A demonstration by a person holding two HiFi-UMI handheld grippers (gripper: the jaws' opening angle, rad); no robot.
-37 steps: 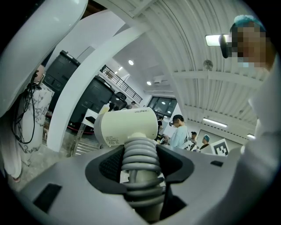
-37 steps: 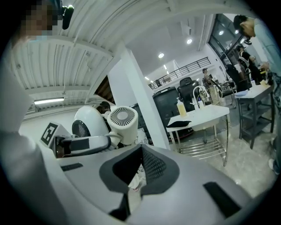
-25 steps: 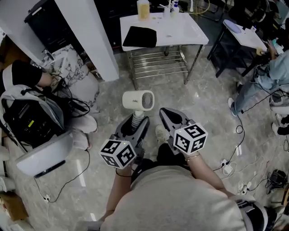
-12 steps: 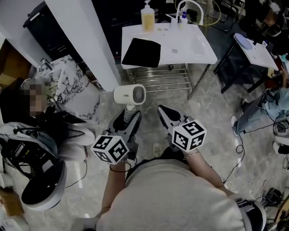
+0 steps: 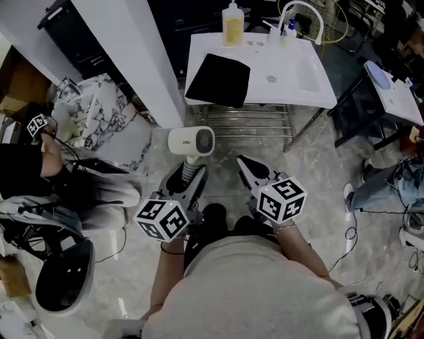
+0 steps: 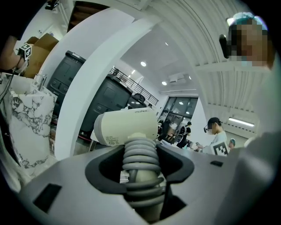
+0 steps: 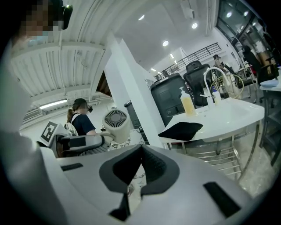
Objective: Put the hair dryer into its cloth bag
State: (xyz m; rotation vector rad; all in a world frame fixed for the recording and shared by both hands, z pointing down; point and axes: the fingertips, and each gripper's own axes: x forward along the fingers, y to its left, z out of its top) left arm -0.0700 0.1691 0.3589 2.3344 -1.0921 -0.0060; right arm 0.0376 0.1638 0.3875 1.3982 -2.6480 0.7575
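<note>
My left gripper is shut on the ribbed grey handle of a cream hair dryer, whose barrel stands above the jaws with its grille facing right. In the left gripper view the hair dryer fills the middle, handle clamped between the jaws. My right gripper is beside it to the right, shut with nothing in it; the right gripper view shows its jaws closed together. The black cloth bag lies flat on the front left of a white table, ahead of both grippers. The bag also shows in the right gripper view.
On the table stand a yellow bottle and a tap with a basin. Metal rack shelves sit under it. A white pillar rises at left, a marbled bag beside it. Another person sits left; cables trail on the floor right.
Both grippers and the hair dryer have travelled forward together; the white table with the black bag is nearer and larger in the head view. The grips are unchanged.
</note>
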